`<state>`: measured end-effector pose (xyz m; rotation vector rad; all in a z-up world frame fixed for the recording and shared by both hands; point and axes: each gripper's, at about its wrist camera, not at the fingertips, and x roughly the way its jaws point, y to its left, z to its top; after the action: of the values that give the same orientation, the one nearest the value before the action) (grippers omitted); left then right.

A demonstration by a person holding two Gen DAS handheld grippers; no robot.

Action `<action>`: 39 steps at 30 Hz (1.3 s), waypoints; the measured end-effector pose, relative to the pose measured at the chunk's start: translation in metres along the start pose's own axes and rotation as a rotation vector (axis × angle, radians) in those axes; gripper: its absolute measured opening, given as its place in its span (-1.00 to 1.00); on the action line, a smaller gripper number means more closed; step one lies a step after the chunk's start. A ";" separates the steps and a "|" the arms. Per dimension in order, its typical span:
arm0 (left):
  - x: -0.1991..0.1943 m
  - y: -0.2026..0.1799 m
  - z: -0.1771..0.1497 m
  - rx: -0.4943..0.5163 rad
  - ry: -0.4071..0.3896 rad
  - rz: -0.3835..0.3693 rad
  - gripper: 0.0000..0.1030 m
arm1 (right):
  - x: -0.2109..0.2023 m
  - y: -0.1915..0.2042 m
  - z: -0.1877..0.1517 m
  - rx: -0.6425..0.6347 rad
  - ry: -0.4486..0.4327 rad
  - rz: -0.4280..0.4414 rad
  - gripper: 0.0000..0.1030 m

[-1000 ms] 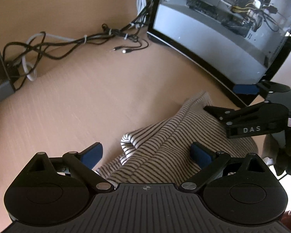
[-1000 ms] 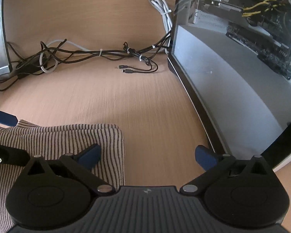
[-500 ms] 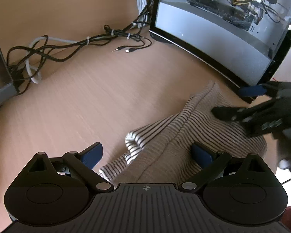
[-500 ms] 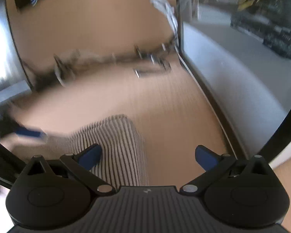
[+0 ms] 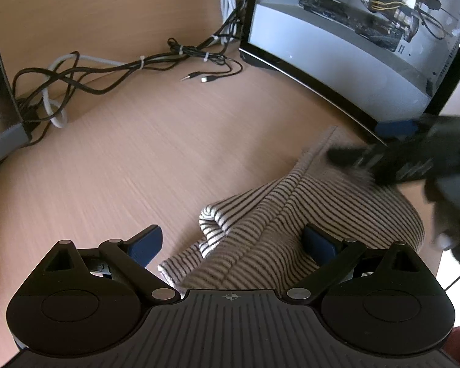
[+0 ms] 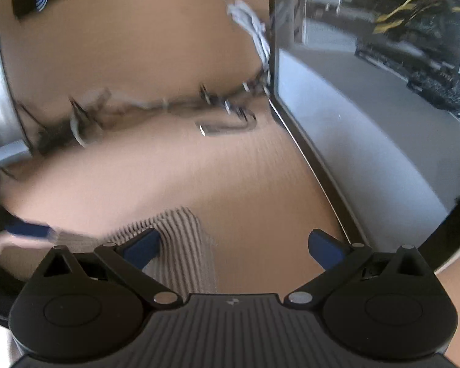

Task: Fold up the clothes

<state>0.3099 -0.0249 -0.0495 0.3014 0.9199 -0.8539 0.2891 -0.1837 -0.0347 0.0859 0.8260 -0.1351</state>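
Here the striped garment lies bunched on the desk; both claws, left and right, gape wide, gripping nothing.

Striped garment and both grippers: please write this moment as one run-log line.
task: fold clothes | left gripper: open, over striped garment | right gripper: open, blurred, at garment's edge | surface: wooden table

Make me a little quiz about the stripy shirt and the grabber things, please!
1. True or false: the left gripper is shut on the striped garment.
2. What lies on the desk behind the garment: A) tangled cables, B) scissors, C) a plate?
3. Fill in: the right gripper has its fingers ____.

Key: 1 false; 2 A; 3 open.
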 end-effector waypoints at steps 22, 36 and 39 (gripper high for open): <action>0.001 0.000 -0.007 0.002 0.001 -0.014 0.97 | -0.047 0.009 -0.056 -0.134 0.048 0.091 1.00; 0.000 0.002 -0.010 -0.009 -0.002 -0.008 0.98 | -0.028 0.008 -0.014 -0.042 -0.024 -0.001 1.00; -0.006 0.006 -0.005 -0.015 -0.014 0.007 0.97 | 0.005 0.016 -0.008 -0.068 0.018 -0.091 1.00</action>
<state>0.3098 -0.0151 -0.0484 0.2856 0.9116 -0.8418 0.2888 -0.1671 -0.0433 -0.0150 0.8517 -0.1921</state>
